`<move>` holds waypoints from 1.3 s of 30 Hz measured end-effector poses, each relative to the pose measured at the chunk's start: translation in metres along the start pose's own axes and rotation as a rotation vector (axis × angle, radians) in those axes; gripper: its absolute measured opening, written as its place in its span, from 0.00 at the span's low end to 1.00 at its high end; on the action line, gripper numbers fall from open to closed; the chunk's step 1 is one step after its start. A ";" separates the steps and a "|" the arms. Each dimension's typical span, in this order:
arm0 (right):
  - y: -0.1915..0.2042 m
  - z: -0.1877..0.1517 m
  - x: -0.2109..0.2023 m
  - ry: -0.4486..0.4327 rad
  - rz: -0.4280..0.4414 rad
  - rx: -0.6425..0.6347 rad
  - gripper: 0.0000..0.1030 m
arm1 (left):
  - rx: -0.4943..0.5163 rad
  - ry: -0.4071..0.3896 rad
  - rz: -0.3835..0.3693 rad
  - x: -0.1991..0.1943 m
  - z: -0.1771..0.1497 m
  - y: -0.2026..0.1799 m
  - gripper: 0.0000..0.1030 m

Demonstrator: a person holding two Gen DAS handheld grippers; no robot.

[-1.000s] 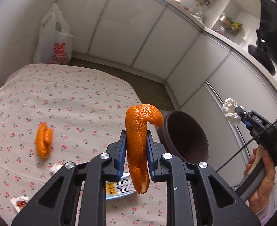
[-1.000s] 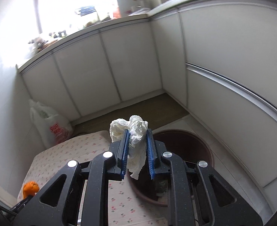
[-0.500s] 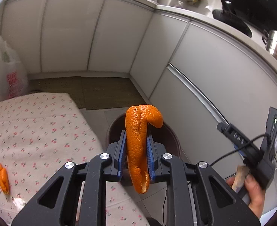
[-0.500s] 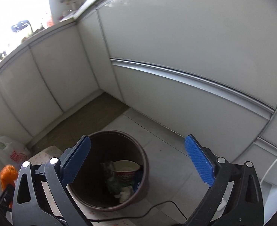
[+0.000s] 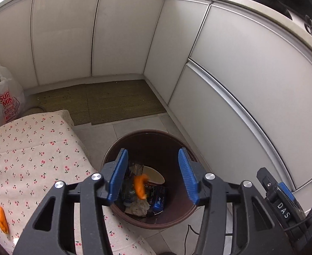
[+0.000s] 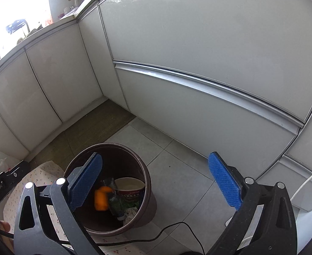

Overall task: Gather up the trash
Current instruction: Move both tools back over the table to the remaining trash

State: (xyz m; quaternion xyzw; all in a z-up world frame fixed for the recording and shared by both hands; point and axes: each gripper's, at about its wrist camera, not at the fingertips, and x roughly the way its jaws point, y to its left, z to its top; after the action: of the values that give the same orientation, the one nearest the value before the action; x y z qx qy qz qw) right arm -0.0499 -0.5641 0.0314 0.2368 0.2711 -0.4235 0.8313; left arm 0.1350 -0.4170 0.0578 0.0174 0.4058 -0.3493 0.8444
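Observation:
My left gripper (image 5: 152, 151) hangs over the brown trash bin (image 5: 147, 133), its jaws opening with nothing pressed between the blue pads. The long orange peel (image 5: 140, 188) is loose below them, inside the bin among wrappers, a paper bowl and a crumpled white tissue (image 5: 137, 207). My right gripper (image 6: 154, 155) stands wide open and empty above the bin (image 6: 144, 171), where the same orange peel (image 6: 101, 198) lies beside the noodle cup (image 6: 130, 186). A second orange peel (image 5: 0, 217) lies on the cherry-print tablecloth (image 5: 28, 159) at the left.
White cabinet fronts (image 5: 230, 85) wall in the corner behind and to the right of the bin. A woven mat (image 5: 105, 102) covers the floor beyond it. A white plastic bag (image 5: 0, 97) stands by the table's far end. A black cable (image 6: 156, 233) trails across the tiles.
The left gripper swung from over the table to above the bin and let go of the orange peel. The right gripper opened and its white tissue dropped into the bin.

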 end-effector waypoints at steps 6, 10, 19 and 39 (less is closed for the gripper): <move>0.012 -0.006 -0.007 0.000 0.013 -0.052 0.93 | -0.037 0.014 0.029 -0.007 -0.010 0.007 0.57; 0.025 -0.008 -0.014 -0.012 0.028 -0.101 0.93 | -0.066 0.012 0.065 -0.018 -0.020 0.020 0.63; 0.069 -0.031 -0.034 0.010 0.096 -0.252 0.93 | -0.168 0.033 0.161 -0.044 -0.061 0.078 0.66; 0.206 -0.134 -0.105 0.001 0.319 -0.798 0.93 | -0.461 0.067 0.469 -0.162 -0.217 0.227 0.67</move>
State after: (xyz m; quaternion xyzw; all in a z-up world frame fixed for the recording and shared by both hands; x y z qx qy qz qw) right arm 0.0362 -0.3109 0.0347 -0.0644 0.3742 -0.1515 0.9126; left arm 0.0565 -0.0843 -0.0321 -0.0698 0.4866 -0.0438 0.8697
